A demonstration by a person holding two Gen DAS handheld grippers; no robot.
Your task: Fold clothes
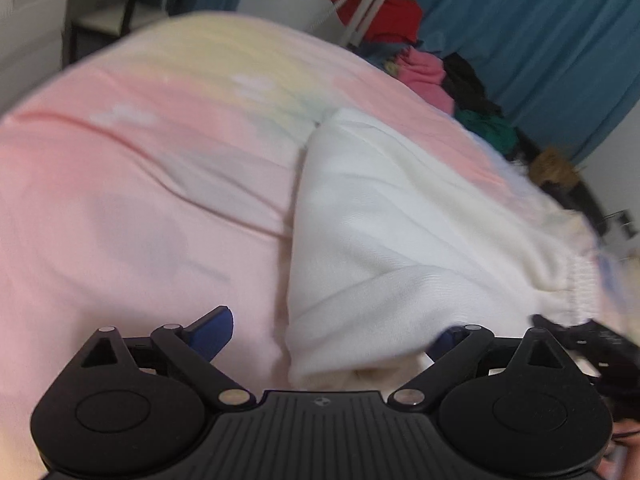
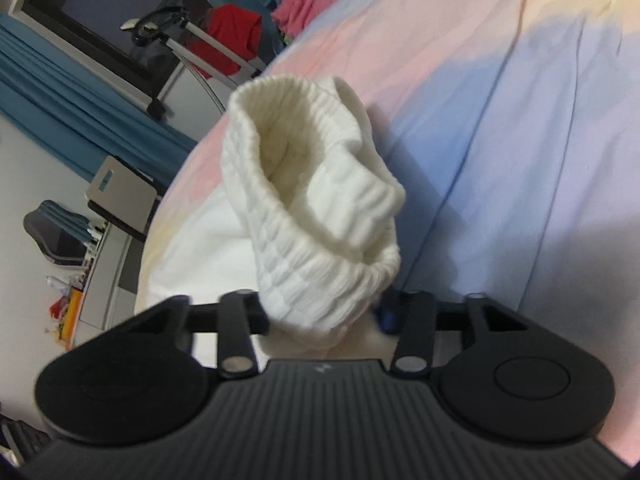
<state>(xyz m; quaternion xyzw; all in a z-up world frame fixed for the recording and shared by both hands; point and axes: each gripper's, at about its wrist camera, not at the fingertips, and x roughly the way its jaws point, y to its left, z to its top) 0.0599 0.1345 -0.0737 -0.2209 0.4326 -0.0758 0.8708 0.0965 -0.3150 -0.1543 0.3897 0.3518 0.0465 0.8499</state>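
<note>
Ribbed cuff [image 2: 316, 216] pinched between right fingers [image 2: 386, 314], above bedsheet [image 2: 520, 160]

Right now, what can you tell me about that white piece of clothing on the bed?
The white garment looks like soft, thick cotton, lying rumpled on the pink bedsheet. Its ribbed cuff stands open like a tube, lifted and pinched by the right gripper. The left gripper is spread wide, with a folded edge lying between its fingers.
</note>
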